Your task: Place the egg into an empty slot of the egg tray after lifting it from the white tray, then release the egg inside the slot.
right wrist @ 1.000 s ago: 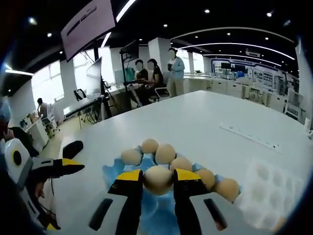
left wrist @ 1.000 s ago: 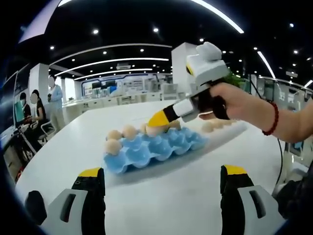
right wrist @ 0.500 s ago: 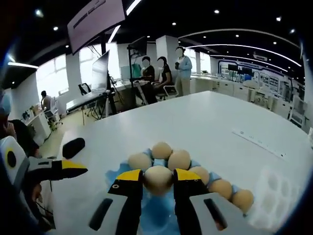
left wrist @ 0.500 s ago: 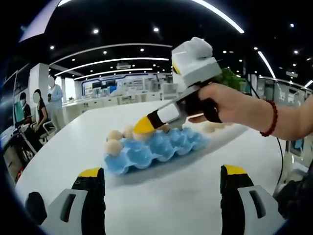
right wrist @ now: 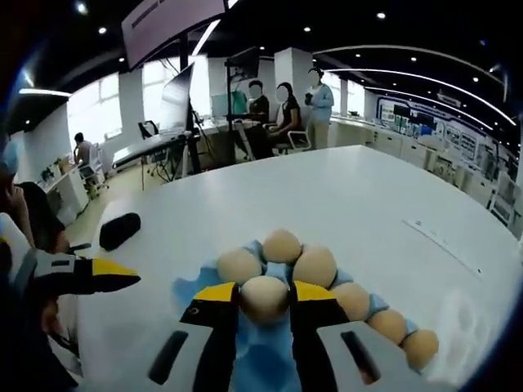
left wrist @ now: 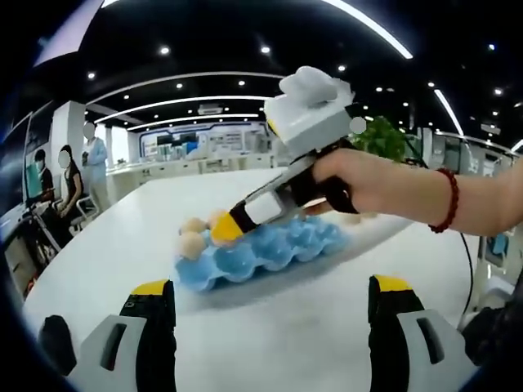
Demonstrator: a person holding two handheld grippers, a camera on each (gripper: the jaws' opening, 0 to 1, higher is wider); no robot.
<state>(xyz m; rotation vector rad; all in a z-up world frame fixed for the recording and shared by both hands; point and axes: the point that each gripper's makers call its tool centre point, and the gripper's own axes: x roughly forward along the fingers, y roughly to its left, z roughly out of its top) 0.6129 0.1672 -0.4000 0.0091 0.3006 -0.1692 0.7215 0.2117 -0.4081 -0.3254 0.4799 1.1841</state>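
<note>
the right tool (right wrist: 263, 296) pinches a pale egg (right wrist: 264, 298) between its yellow-tipped jaws and hangs just above the blue egg tray (right wrist: 192, 288), low over the tray's near end. beyond the jaw tips three eggs (right wrist: 282, 245) sit touching in a cluster, and to the tool's right a row of further eggs (right wrist: 386, 325) runs along the tray's edge. the same reach appears in the left gripper view, where a hand (left wrist: 359, 178) with a red bracelet angles the right tool (left wrist: 222, 232) down toward the tray's (left wrist: 270, 251) egg-filled end, on a broad white desk (left wrist: 270, 327).

the left tool (left wrist: 270, 302) has its jaws spread wide with nothing between them, low over the desk and well short of the tray; in the right gripper view it pokes in at the far left (right wrist: 110, 274).

by the look of things, the lift is done and the carry nearly so: the egg is off the white tray and over the carton. what remains is to settle it into a vacant cup near the jaws and let go. the exact slot beneath the egg is hidden by the jaws, so whether it is already seated cannot be told.
</note>
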